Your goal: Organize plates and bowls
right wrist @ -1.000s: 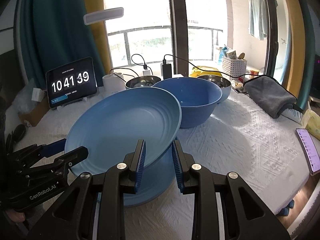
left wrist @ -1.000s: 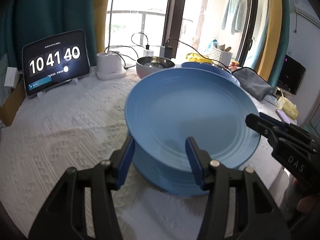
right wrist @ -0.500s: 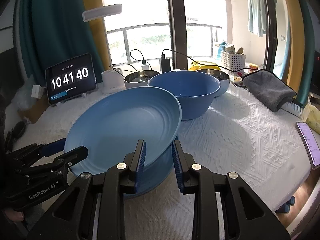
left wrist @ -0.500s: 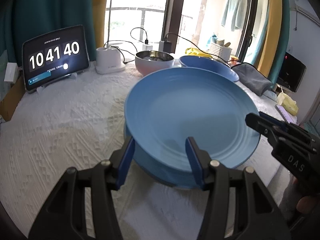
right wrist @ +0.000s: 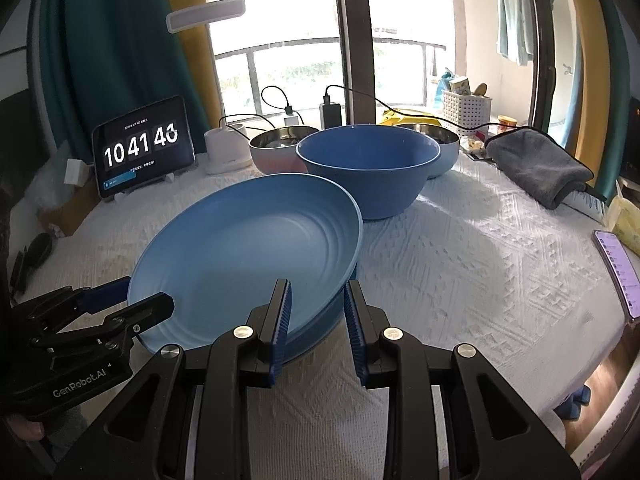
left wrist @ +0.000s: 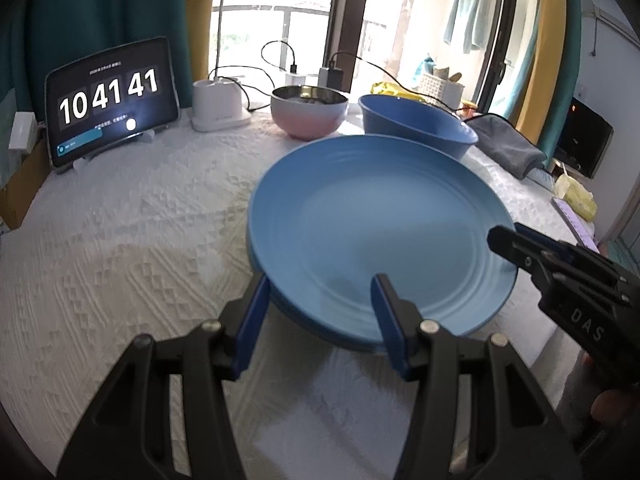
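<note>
The top blue plate [left wrist: 376, 236] filled the centre of the left wrist view and sat on a second blue plate [right wrist: 320, 332], whose darker rim showed beneath it at the lower centre of the right wrist view. The left gripper [left wrist: 320, 320] had its jaws spread wide, one finger over the plate's near rim and one outside it, clamped on nothing. The right gripper [right wrist: 316, 320] stood with its jaws apart either side of the rim; whether the pads touched it could not be told.

By the look of it, the plates were already stacked and the release was under way, while the bowls remained unsorted. The large blue bowl [right wrist: 368, 168] stood just beyond the plates at upper centre and appeared empty. Behind it to the left, the pink steel bowl [left wrist: 308, 116] had a metal lining, its contents unclear. A second steel bowl [right wrist: 440, 148] peeked out at the right, partly hidden.

All rested on the white textured cloth [left wrist: 120, 240], with the clock tablet [left wrist: 112, 100] at upper left.
</note>
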{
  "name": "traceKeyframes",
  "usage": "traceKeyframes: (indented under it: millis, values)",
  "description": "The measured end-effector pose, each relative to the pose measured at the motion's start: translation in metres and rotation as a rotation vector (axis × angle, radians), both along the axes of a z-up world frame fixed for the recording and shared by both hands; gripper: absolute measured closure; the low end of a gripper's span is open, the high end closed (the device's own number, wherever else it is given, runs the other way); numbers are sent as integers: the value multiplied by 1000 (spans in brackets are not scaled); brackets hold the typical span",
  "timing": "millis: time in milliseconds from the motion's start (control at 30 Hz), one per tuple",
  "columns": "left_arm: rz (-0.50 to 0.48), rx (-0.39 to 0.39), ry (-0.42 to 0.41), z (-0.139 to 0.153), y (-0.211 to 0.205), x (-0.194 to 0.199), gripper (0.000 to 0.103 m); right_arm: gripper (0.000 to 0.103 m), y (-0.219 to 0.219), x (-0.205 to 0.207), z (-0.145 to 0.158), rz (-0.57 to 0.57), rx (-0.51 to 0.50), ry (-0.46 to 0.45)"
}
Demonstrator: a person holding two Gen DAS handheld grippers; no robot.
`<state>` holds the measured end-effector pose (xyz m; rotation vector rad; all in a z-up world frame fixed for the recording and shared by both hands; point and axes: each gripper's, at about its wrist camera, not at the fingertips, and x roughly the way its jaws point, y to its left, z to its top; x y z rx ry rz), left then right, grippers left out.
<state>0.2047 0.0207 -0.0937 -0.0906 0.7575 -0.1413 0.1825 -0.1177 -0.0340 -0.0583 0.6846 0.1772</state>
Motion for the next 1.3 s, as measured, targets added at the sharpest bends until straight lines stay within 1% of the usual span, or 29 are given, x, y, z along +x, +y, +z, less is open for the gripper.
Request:
traceKeyframes:
  millis: [233,333,600,800,933,1133,1167,1300]
  values:
    - [13,-1,27,-7,1,6,49,74,-1,7,-11,-10,2,33]
    - [16,11,20,-7,0,7,49,74,-1,10,-15,-11,-1,42]
    - [14,33,24,-12,-3,9,49,74,0,13,-18,-13,-5,45]
    - [14,32,25,-12,-2,10,49,74,0,13,-16,-14,-12,30]
    - [17,30,27,-13,0,13,48,74,-3,18,-22,-26,-19,43]
    - [35,32,43,-18,3,18,48,70,-6,21,-28,-15,-8,30]
    - [36,32,44,-19,3,19,48,67,-6,23,-30,-13,-8,31]
    - [39,20,52,-21,6,22,48,64,-8,30,-38,-7,19,53]
